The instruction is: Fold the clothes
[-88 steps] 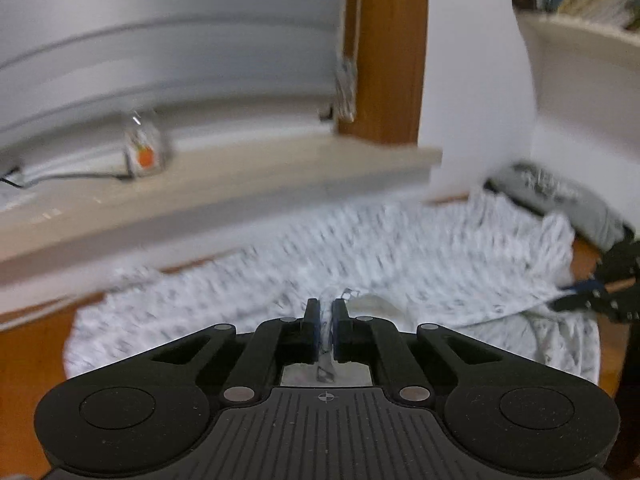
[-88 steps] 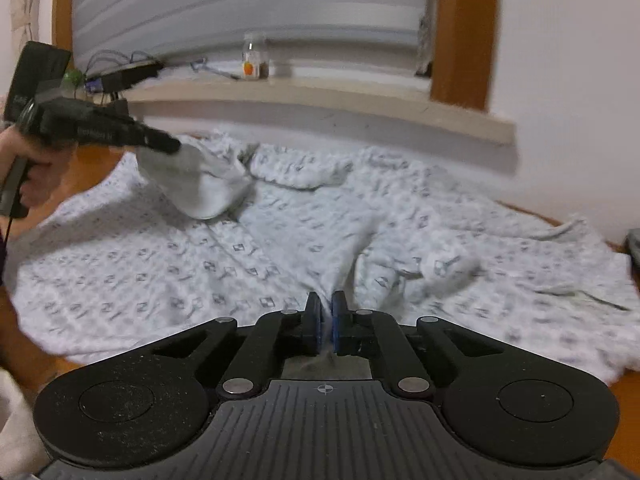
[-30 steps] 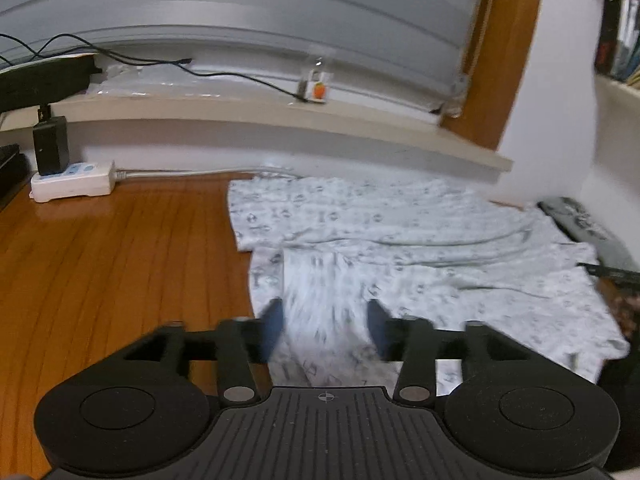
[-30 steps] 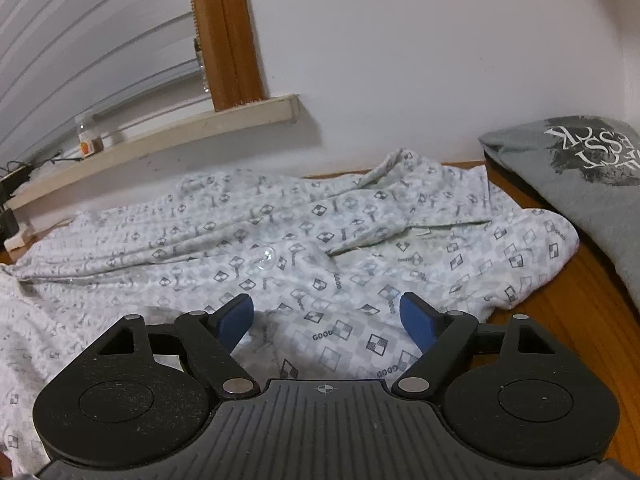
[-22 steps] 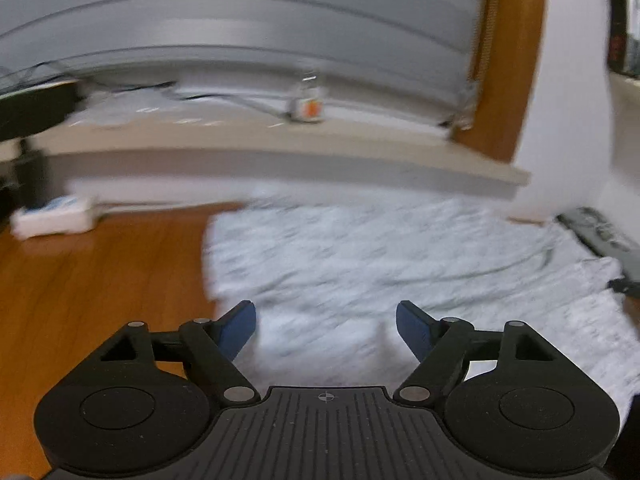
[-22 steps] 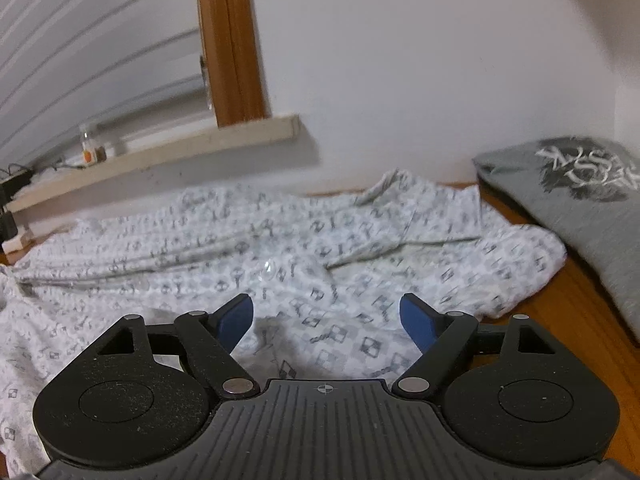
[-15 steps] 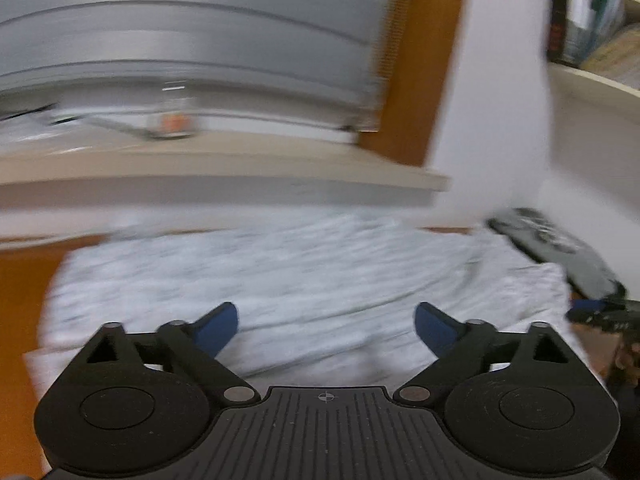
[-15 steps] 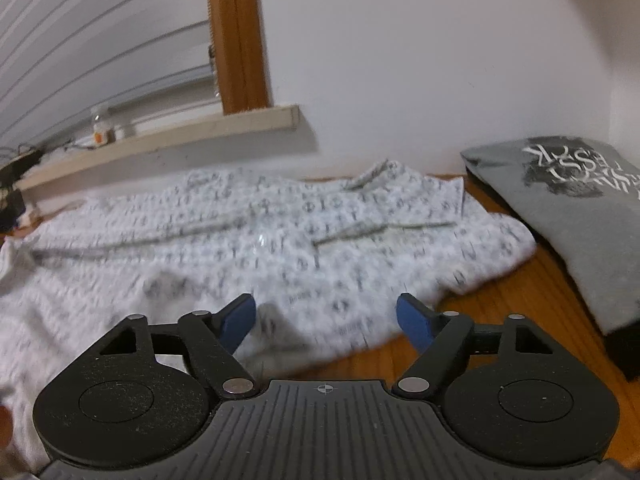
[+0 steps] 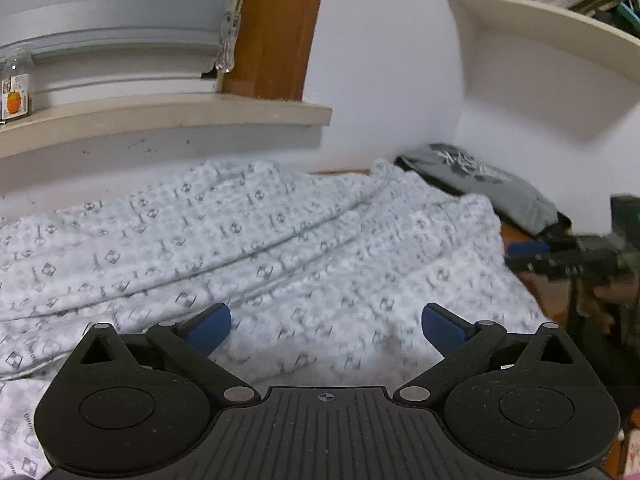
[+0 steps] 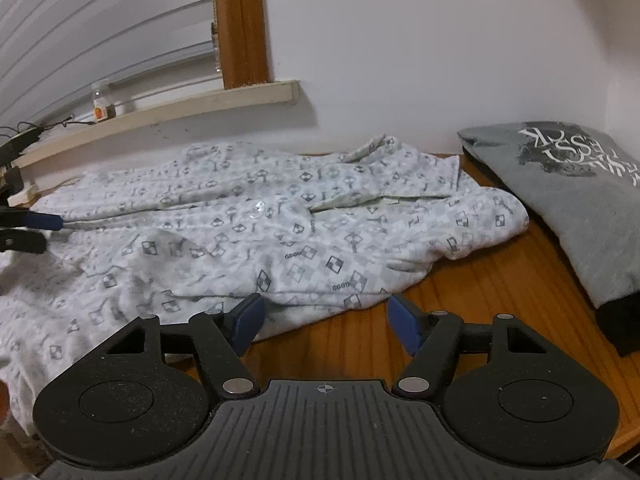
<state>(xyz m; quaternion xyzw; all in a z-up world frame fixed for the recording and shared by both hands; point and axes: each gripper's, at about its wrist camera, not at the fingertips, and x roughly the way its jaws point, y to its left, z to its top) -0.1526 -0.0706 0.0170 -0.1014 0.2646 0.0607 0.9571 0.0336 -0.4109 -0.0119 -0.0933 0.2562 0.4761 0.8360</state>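
The white patterned shirt (image 10: 248,236) lies spread on the wooden table (image 10: 500,280), doubled over in long soft folds with one button showing. Both claws just let it go: the left gripper (image 9: 326,330) and the right gripper (image 10: 326,322) now gape wide with nothing in them, so one fold looks laid down. A folded grey shirt (image 10: 568,184) sits at three o'clock.

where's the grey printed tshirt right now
In the right wrist view the grey t-shirt lies folded on the wooden surface at far right, against the white wall, just right of the patterned shirt.
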